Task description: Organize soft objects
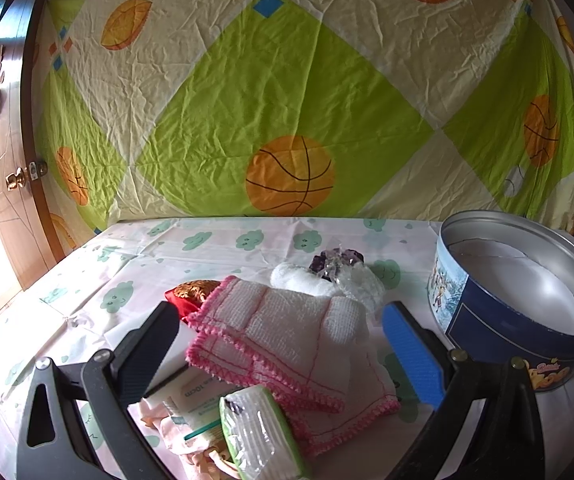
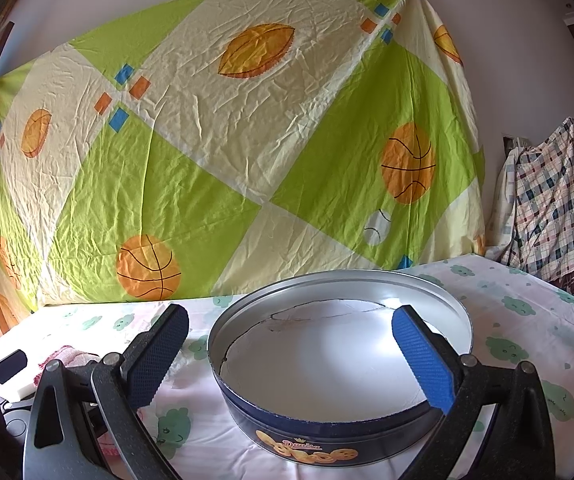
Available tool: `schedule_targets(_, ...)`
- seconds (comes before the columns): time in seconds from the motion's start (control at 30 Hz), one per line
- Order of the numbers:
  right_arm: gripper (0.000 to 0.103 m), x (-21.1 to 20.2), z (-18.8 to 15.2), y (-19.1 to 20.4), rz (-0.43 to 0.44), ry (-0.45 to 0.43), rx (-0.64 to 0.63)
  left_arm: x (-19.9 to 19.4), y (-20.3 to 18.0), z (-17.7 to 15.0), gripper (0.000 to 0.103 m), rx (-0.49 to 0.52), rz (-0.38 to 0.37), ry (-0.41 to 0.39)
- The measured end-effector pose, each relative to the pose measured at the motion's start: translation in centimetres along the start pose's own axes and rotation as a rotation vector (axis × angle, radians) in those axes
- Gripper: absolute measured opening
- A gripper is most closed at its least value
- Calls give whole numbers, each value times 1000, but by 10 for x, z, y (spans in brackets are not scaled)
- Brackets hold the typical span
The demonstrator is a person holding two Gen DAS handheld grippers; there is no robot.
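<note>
A white cloth with pink crochet edging (image 1: 287, 340) lies folded on the table between the fingers of my open left gripper (image 1: 279, 320). Behind it sit a red and gold pouch (image 1: 191, 294) and a fluffy white item (image 1: 307, 278) with a purple and clear plastic piece (image 1: 335, 262). A green-edged plastic packet (image 1: 259, 432) and a paper package (image 1: 195, 400) lie nearest the camera. The round blue cookie tin (image 1: 519, 300) stands open at the right. My open right gripper (image 2: 291, 324) hovers over the tin (image 2: 339, 364), its left finger outside the rim.
The table wears a white cloth with green cloud prints (image 2: 527, 340). A green and cream sheet with basketballs (image 1: 287, 100) hangs on the wall behind. A wooden door (image 1: 3, 160) stands at the left. Checked fabric (image 2: 555, 200) is piled at the far right.
</note>
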State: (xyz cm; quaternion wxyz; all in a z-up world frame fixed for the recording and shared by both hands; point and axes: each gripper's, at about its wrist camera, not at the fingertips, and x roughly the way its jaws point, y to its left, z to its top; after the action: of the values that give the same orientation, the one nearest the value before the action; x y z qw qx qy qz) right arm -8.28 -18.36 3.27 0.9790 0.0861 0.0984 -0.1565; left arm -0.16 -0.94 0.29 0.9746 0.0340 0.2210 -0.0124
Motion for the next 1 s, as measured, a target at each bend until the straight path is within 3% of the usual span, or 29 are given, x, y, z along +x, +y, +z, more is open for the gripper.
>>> schedule_targets(1.0,103,0,0,0,1,3,-1,-2,-1,0,103,-3,-2,-1)
